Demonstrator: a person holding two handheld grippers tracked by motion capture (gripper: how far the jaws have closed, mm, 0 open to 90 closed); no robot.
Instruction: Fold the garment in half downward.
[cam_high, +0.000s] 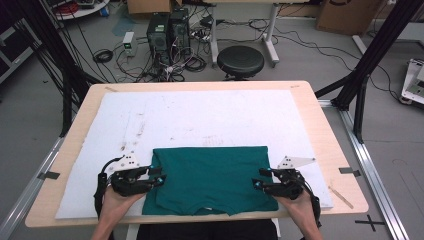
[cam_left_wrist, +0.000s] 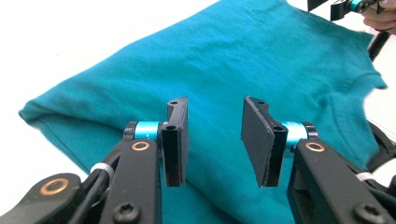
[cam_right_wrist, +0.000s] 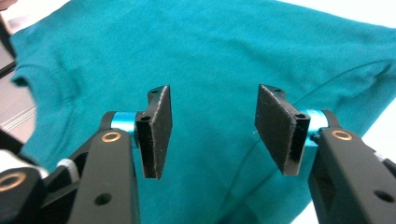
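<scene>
Table (cam_high: 320, 125): a wooden top with rounded corners; you stand at its near edge. A white mat (cam_high: 200, 115) covers most of it and leaves a bare wooden margin at the left, right and far sides. The far two-thirds of the mat lies open, marked only by faint stains.

Shirt (cam_high: 210, 177): teal, folded to a rough rectangle, lying flat on the near middle of the mat. Its far edge runs straight across; its near edge, with the collar, lies at the mat's near border, just short of the table's near edge. White mat shows to either side of it.

Left gripper (cam_high: 159, 178): you hold it low at the shirt's left edge, pointing inward across the cloth. Its jaws stand apart, with nothing pinched; in the left gripper view (cam_left_wrist: 215, 140) the shirt lies beneath and beyond the pads, and whether they touch it cannot be told. The folded left edge runs out to that view's left.

Right gripper (cam_high: 260, 179): you hold it at the shirt's right edge, pointing inward and facing the left one. Its jaws are likewise released, wide apart, gripping nothing; in the right gripper view (cam_right_wrist: 212, 135) the cloth spreads under and past both pads, the collar toward that view's left.

Beyond the table: a stool (cam_high: 240, 61) stands past the far edge.
</scene>
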